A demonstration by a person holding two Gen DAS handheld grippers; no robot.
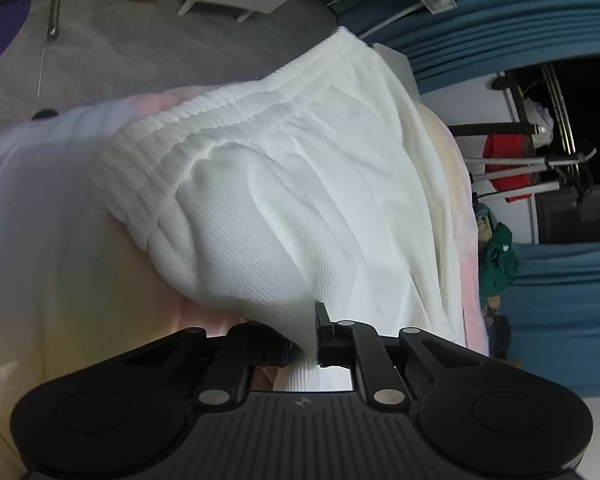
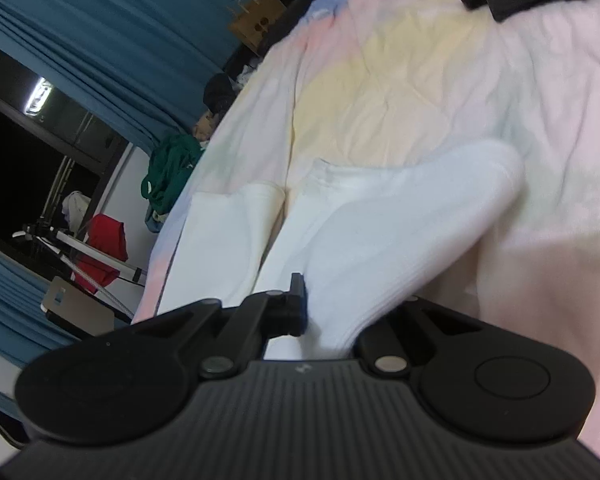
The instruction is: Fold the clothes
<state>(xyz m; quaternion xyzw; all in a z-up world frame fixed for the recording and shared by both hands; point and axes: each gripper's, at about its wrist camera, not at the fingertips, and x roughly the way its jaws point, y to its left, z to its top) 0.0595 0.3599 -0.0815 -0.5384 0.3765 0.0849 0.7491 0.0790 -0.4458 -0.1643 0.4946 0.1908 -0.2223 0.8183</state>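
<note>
Nearest, left view: my left gripper (image 1: 314, 344), jaws pinching a fold of the white shorts (image 1: 267, 200). Shorts: ribbed knit, gathered elastic waistband (image 1: 235, 100) running upward to the right, draped over the pastel bedspread (image 1: 51, 220). Far right: teal curtain (image 1: 500, 20), red garment (image 1: 508, 168) on a rack.

Right view, far left: teal curtain, red garment, green garment (image 2: 171, 172). Centre: my right gripper (image 2: 312, 312), jaws pressed on the shorts' white cloth, which lies across the bedspread. Right: pink and yellow bedspread.

White shorts (image 1: 300, 184) seen as ribbed matt knit cloth, pastel bedspread (image 2: 400, 80) as soft crumpled fabric, left gripper (image 1: 312, 344) in matt black plastic
</note>
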